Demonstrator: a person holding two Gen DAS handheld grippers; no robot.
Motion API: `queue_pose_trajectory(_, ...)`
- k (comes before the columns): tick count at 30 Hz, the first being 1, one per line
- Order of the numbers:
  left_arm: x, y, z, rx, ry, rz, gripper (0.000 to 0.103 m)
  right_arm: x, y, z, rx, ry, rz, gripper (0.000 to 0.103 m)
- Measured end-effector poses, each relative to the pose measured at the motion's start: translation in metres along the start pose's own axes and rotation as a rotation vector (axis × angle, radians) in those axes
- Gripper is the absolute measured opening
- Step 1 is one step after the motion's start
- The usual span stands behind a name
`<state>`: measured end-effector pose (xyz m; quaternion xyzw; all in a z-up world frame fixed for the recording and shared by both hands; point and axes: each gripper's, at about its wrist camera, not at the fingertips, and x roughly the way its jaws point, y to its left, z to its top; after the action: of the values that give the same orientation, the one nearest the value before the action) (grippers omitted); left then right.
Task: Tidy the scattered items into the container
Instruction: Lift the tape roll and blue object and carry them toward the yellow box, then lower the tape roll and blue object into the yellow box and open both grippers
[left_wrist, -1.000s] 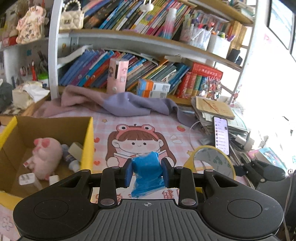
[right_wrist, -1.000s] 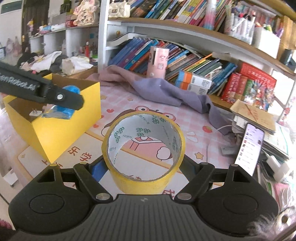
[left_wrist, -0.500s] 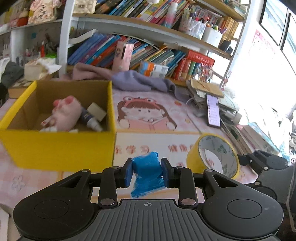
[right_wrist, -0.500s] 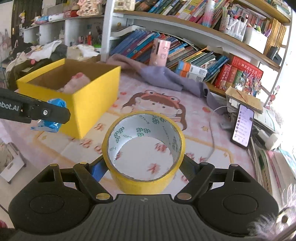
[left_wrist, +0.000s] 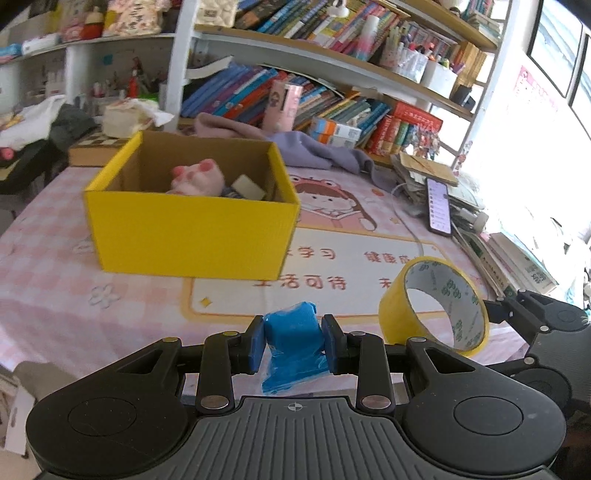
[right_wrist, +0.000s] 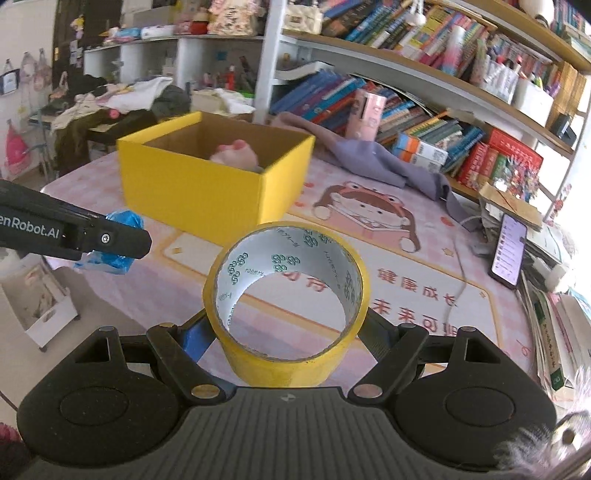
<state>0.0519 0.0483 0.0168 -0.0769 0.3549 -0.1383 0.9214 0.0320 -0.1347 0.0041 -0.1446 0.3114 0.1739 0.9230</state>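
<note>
The left gripper (left_wrist: 294, 343) squeezes a soft, light blue packet (left_wrist: 293, 345) and the right gripper (right_wrist: 286, 328) hugs the stiff yellow tape roll (right_wrist: 286, 306) by its sides, yellow box (right_wrist: 207, 188) at 11 o'clock.

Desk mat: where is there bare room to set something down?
Bare desk mat lies between the yellow box and the phone, and along the checked near edge in front of the box. The right edge by the phone is crowded with stacked books.
</note>
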Motion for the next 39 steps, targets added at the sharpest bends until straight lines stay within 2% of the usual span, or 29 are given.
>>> queue_pose_trajectory(15, -0.029, 0.041, -0.017, -0.053, -0.006, 0.084, 0.03, -0.001, 0.058, 0.012, -0.109, -0.015, 0.1, 0.081)
queue_pose_trajectory(25, -0.024, 0.061, -0.01, -0.087, 0.009, 0.113, 0.03, 0.013, 0.075, 0.026, -0.169, -0.012, 0.164, 0.081)
queue_pose_trajectory(33, -0.012, 0.071, 0.016, -0.076, -0.028, 0.141, 0.03, 0.032, 0.071, 0.045, -0.17, -0.047, 0.166, 0.081)
queue_pose_trajectory(39, -0.002, 0.071, 0.053, -0.005, -0.084, 0.179, 0.031, 0.052, 0.062, 0.08, -0.178, -0.13, 0.158, 0.081)
